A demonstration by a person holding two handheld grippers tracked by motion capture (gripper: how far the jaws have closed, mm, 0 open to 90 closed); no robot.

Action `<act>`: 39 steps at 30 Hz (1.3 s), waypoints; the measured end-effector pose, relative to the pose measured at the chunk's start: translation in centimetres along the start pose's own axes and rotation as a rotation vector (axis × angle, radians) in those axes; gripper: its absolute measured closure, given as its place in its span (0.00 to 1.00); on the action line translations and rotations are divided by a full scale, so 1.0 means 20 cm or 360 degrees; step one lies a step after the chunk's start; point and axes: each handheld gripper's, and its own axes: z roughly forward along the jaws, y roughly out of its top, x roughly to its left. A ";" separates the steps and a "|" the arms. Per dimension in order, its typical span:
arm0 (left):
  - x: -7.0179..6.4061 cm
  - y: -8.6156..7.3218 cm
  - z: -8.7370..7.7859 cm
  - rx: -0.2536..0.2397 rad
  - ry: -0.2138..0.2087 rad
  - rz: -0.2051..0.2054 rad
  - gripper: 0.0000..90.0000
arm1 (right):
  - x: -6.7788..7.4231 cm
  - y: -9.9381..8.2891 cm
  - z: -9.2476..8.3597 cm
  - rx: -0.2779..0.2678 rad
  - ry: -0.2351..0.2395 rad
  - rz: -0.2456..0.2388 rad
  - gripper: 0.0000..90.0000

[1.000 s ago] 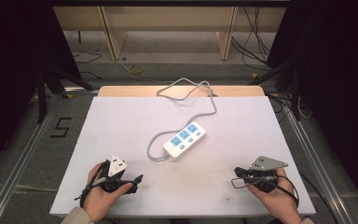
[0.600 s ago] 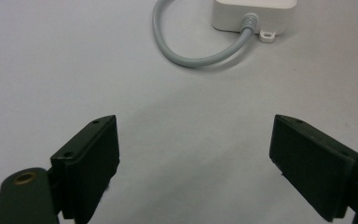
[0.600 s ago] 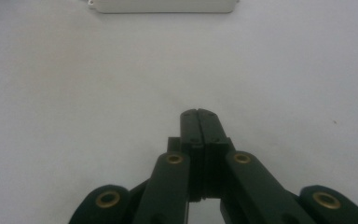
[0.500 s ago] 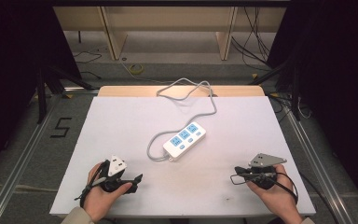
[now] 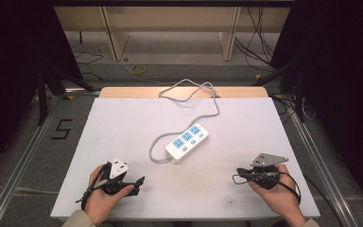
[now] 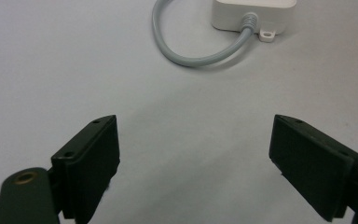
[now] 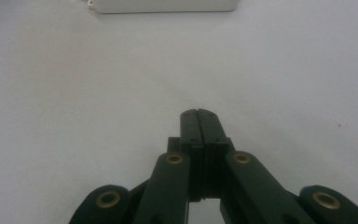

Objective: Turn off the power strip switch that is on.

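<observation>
Resting both grippers at the near table [image 5: 123,118] edge, left gripper [image 5: 139,180] spread wide and empty, right gripper [image 5: 239,172] pressed shut on nothing, flanking the power strip [image 5: 187,141] lying at twelve o'clock mid-table, apparently readying a reach.

Your desk [image 5: 123,123] wore a matt white covering, smooth and paper-like, with a bare wooden edge at the far side. The power strip [image 5: 187,142] looked like glossy white plastic, its cable [image 6: 200,55] smooth grey rubbery sheathing. Each tool, left tool [image 6: 193,163] and right tool [image 7: 199,116], showed matt black plastic with brass-coloured rivets.
</observation>
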 end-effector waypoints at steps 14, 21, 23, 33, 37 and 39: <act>0.00 0.00 0.00 -0.0001 0.0001 0.0003 0.17 | 0.00 0.04 0.02 0.0017 0.0005 -0.0016 1.00; 0.00 0.00 0.00 -0.0001 -0.0001 0.0001 0.17 | 0.00 0.07 0.03 0.0018 0.0003 -0.0024 1.00; 0.00 0.00 0.00 -0.0002 0.0000 0.0000 0.17 | 0.00 0.08 0.03 0.0020 0.0002 -0.0025 1.00; 0.00 0.00 0.00 -0.0001 0.0002 0.0004 0.17 | -0.01 0.12 0.05 0.0030 -0.0018 -0.0037 1.00; 0.00 0.00 0.00 -0.0003 0.0003 0.0000 0.17 | 0.00 0.14 0.06 0.0034 -0.0018 -0.0045 1.00; 0.00 0.00 0.00 0.0000 0.0003 0.0001 0.17 | 0.00 0.15 0.06 0.0035 -0.0020 -0.0049 1.00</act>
